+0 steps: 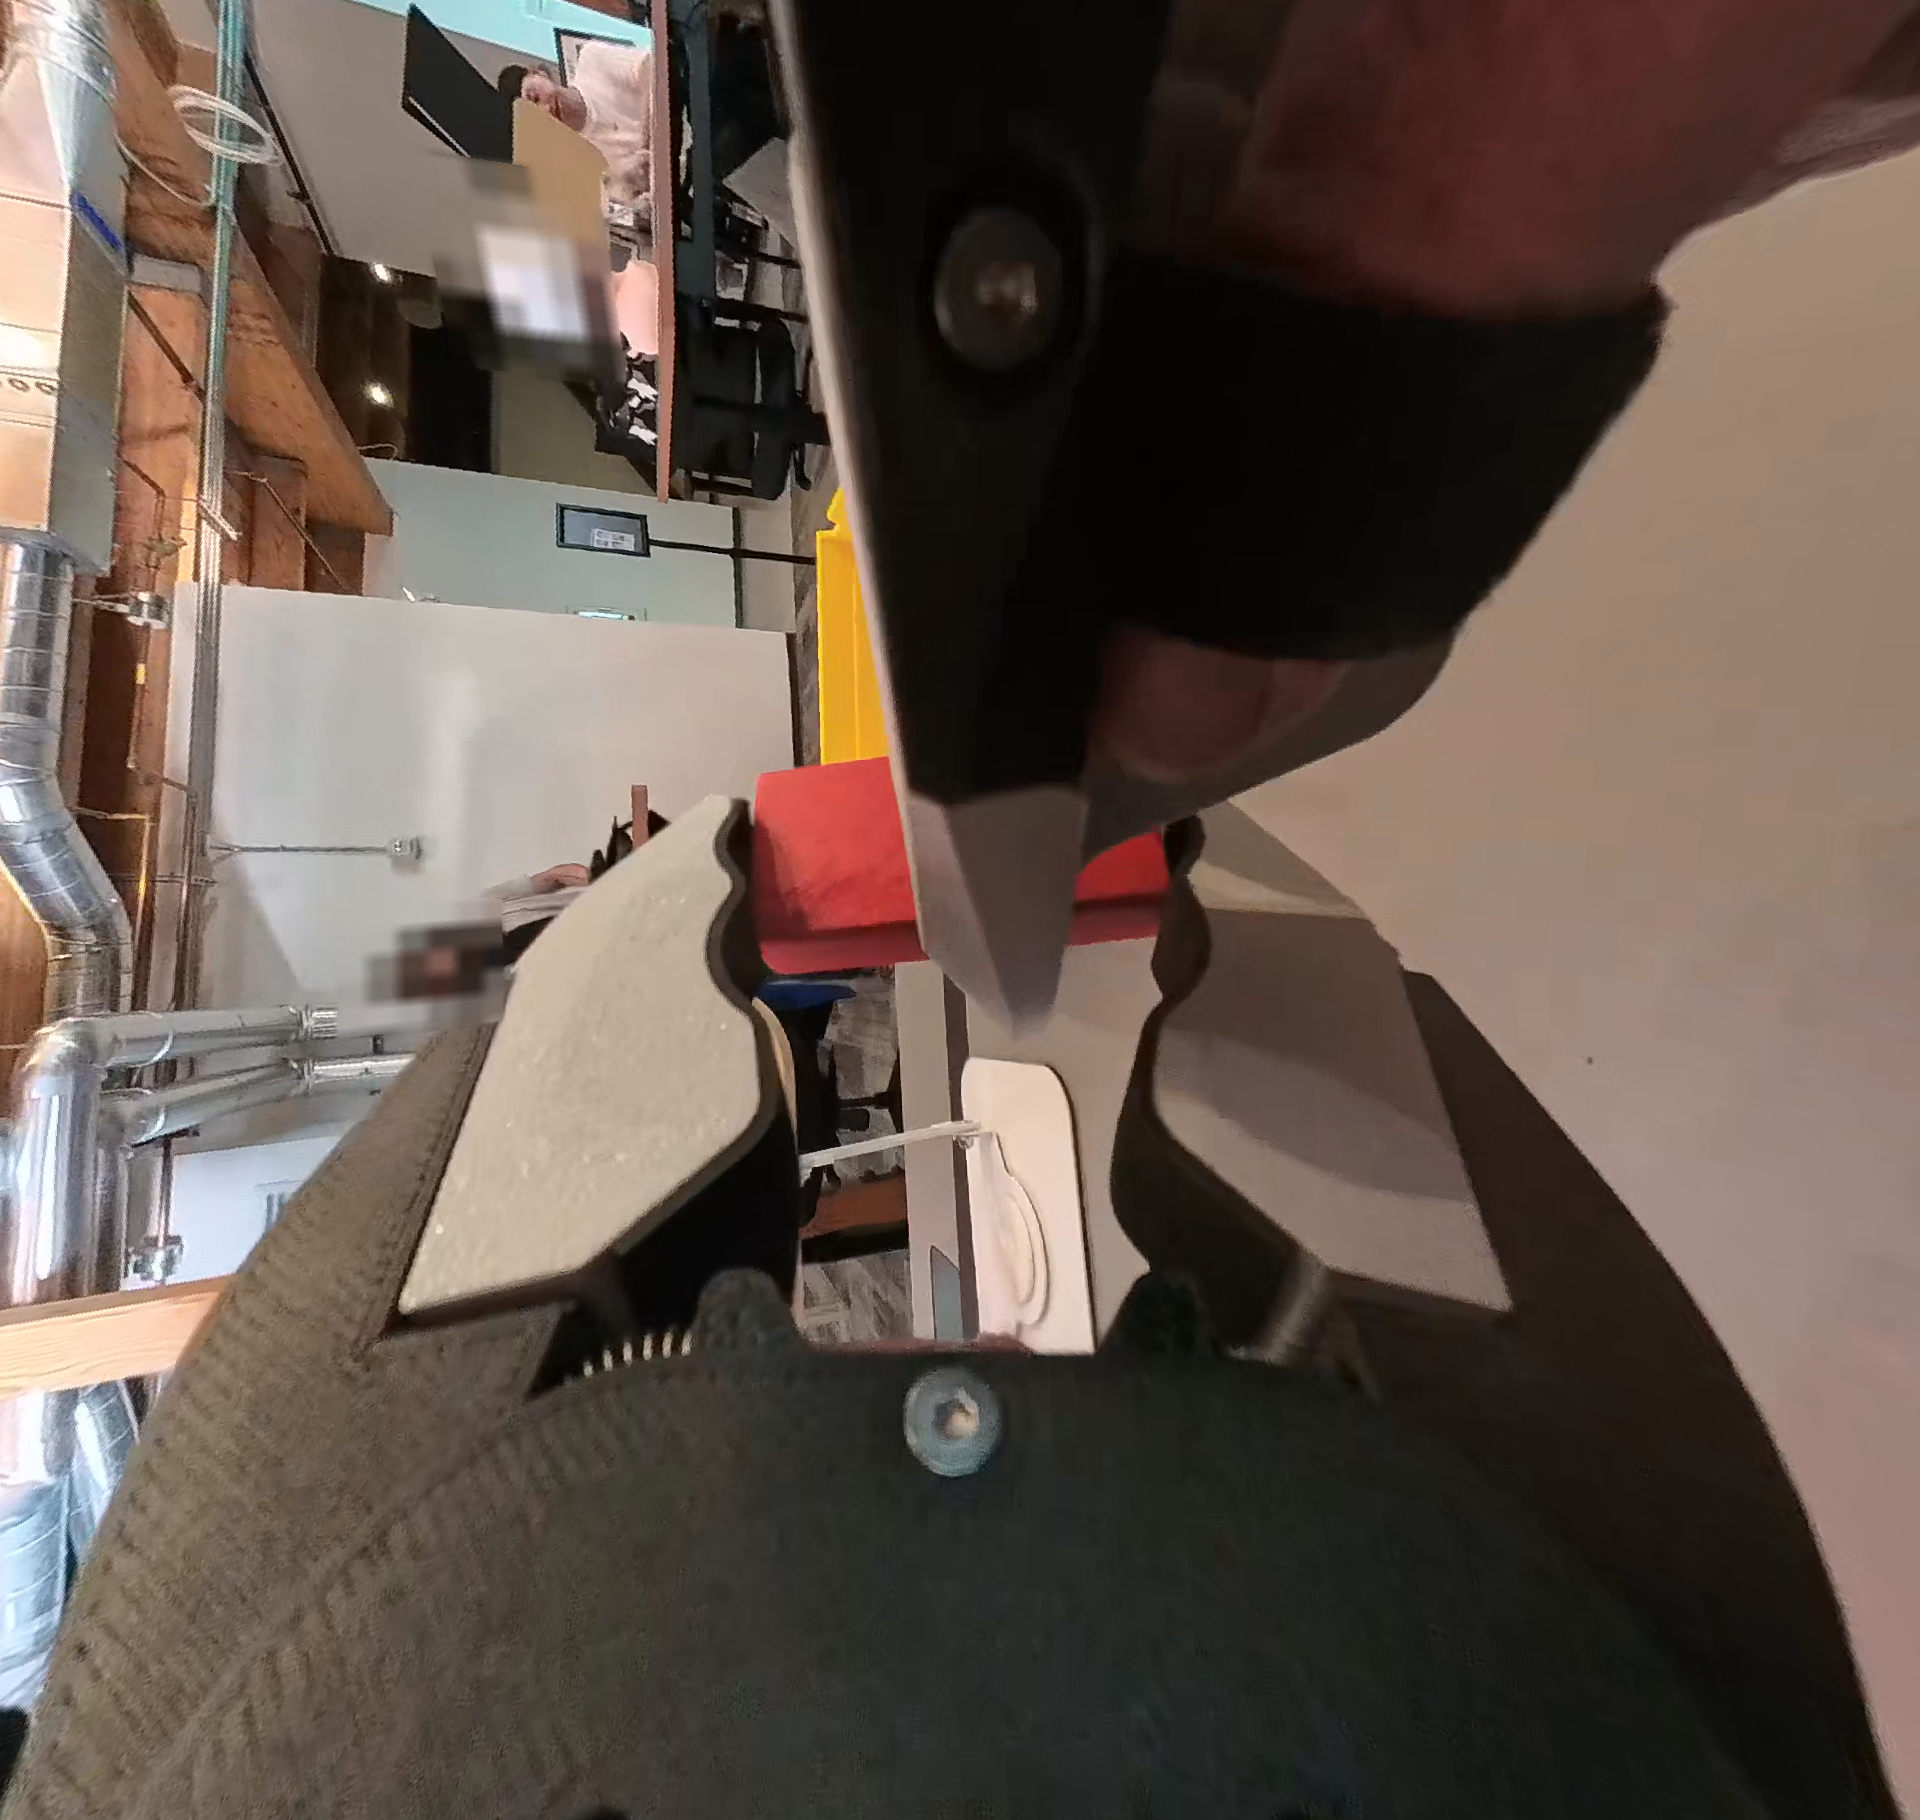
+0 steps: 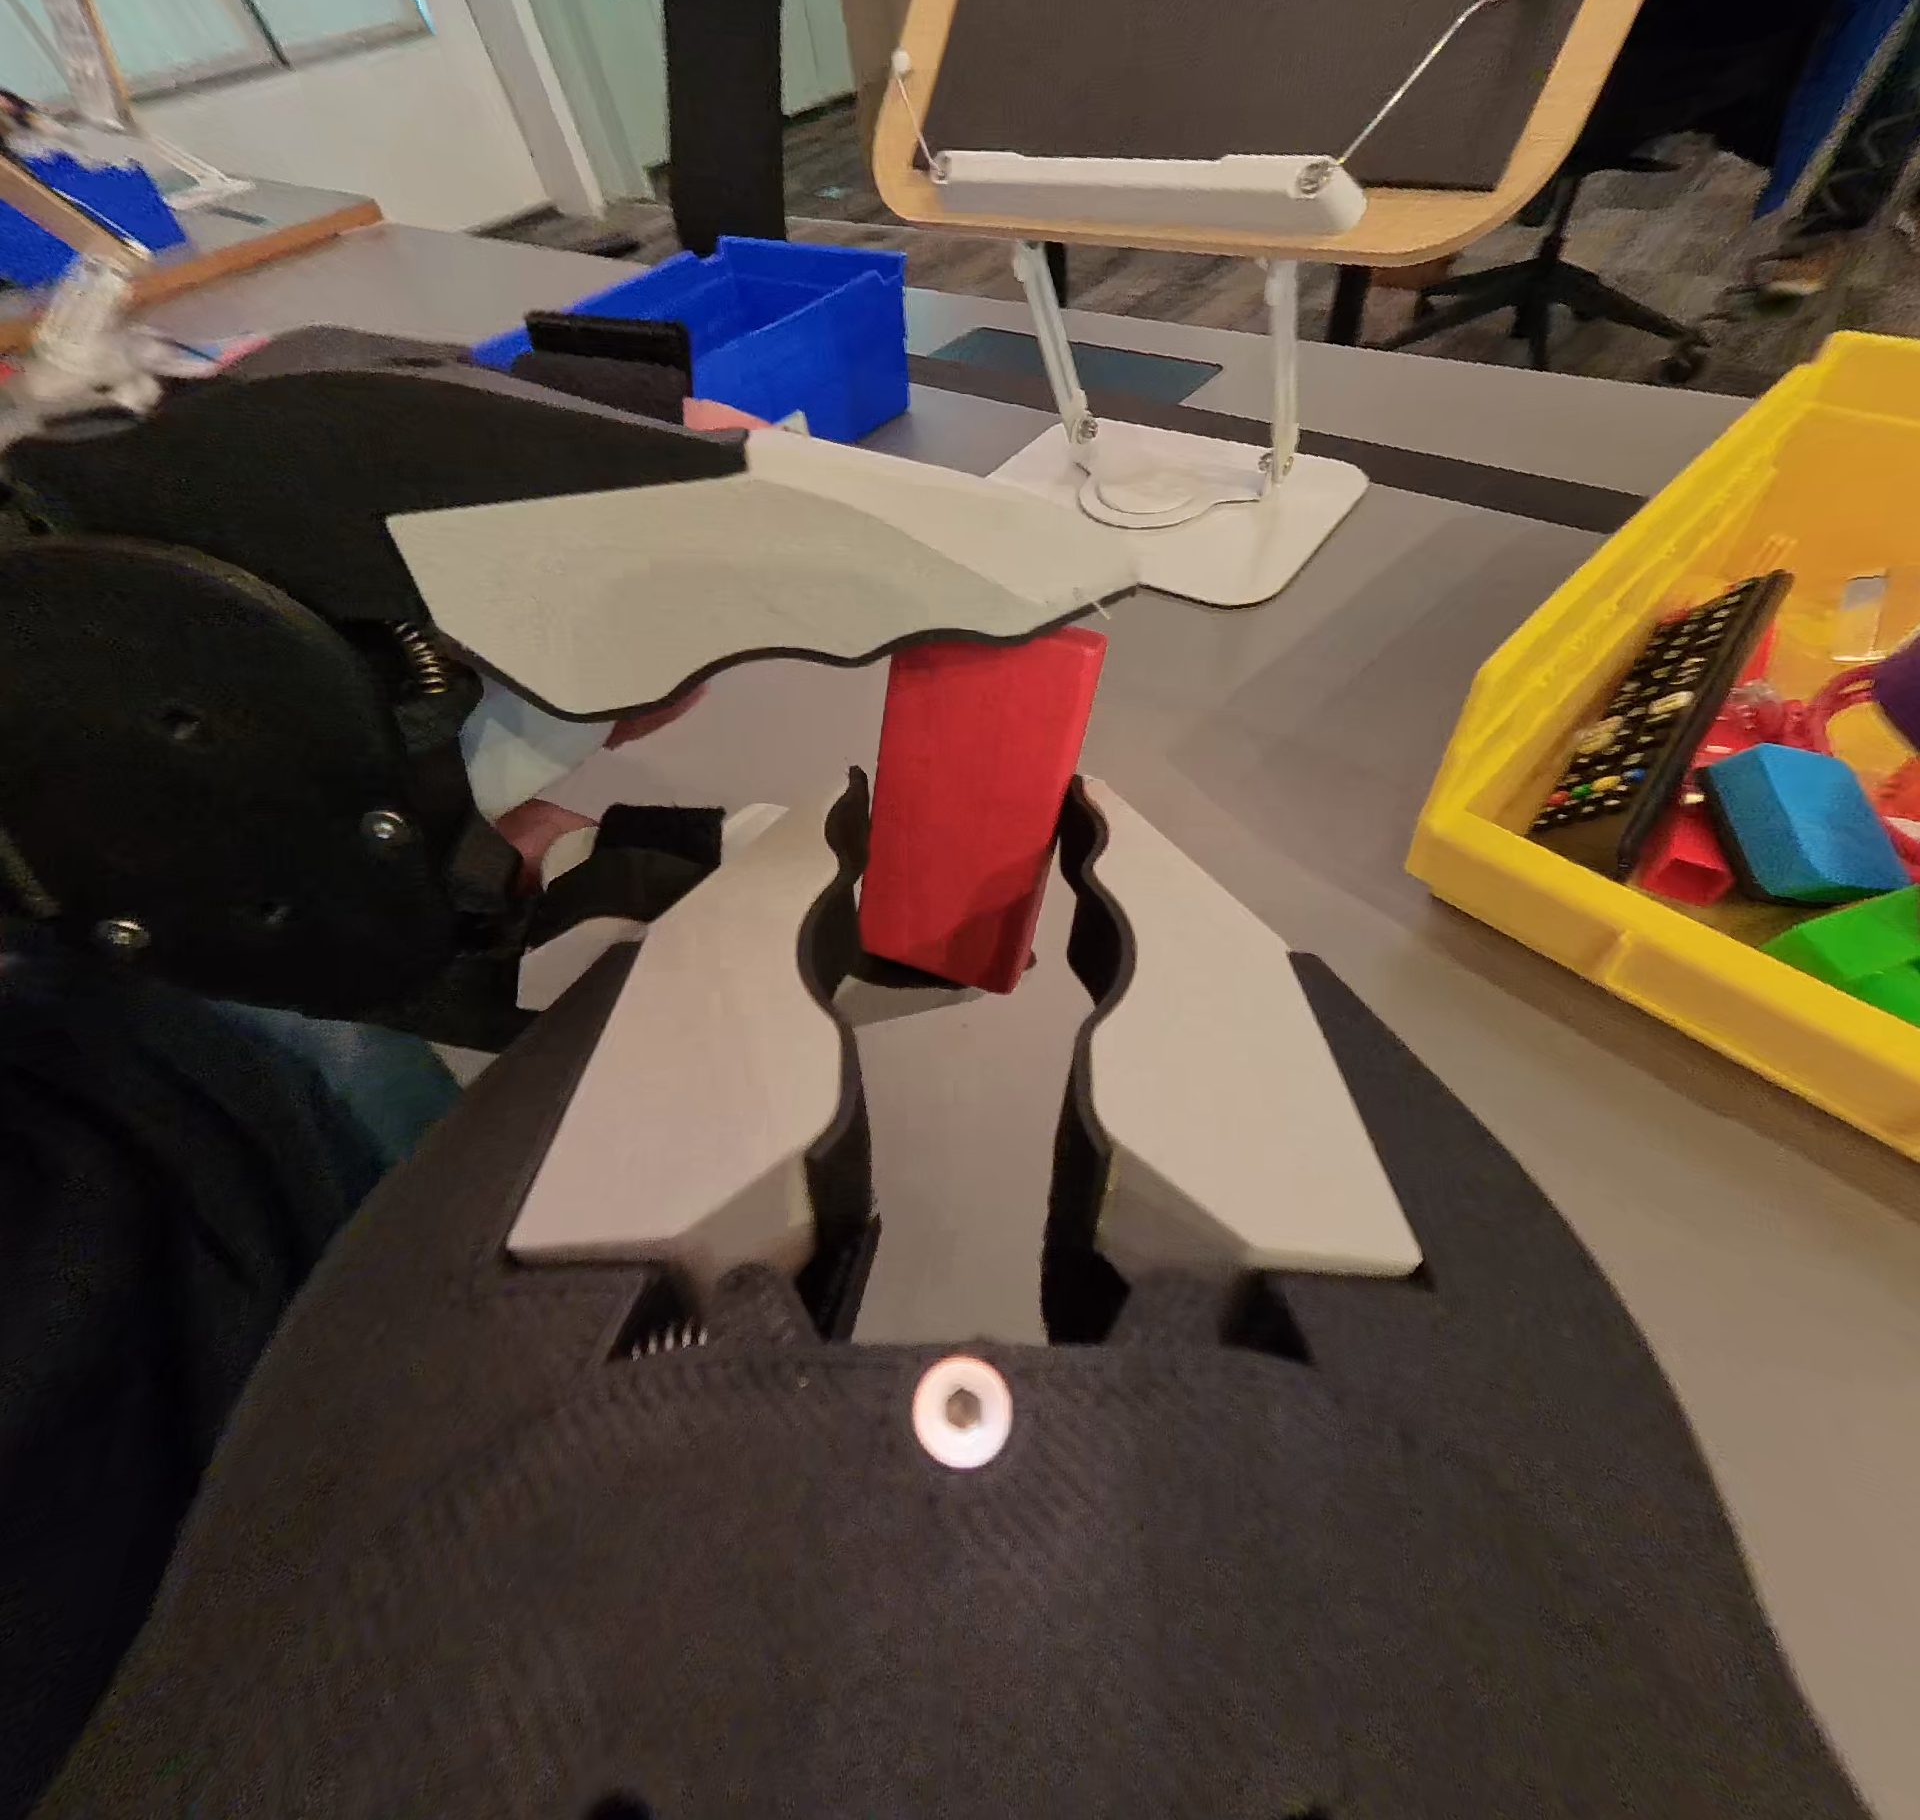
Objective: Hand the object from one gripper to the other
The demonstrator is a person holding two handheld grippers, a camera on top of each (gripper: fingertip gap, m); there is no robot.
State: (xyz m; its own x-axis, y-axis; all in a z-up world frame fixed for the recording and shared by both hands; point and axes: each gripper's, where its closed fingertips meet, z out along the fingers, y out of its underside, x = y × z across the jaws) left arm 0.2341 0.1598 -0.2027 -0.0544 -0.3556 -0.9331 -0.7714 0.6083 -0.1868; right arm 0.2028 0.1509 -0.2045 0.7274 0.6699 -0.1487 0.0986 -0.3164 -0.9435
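Observation:
A red rectangular block (image 2: 977, 783) stands upright in the air above the grey table (image 2: 1403, 1199). My right gripper (image 2: 966, 814) has both fingers pressed on the block's lower sides. My left gripper comes in from the left; its upper finger (image 2: 779, 575) lies on the block's top, and its lower finger is mostly hidden. In the left wrist view, the left gripper (image 1: 961, 856) has the block (image 1: 831, 866) between its fingertips. One finger (image 1: 987, 897) of the right gripper crosses in front of the block there.
A yellow bin (image 2: 1538, 897) at the right holds a black remote, blue and green blocks and other small items. A blue bin (image 2: 800, 336) sits at the back left. A white stand (image 2: 1174, 513) with a tilted board is behind the block. Both grippers' tips are close together, under 4 cm apart.

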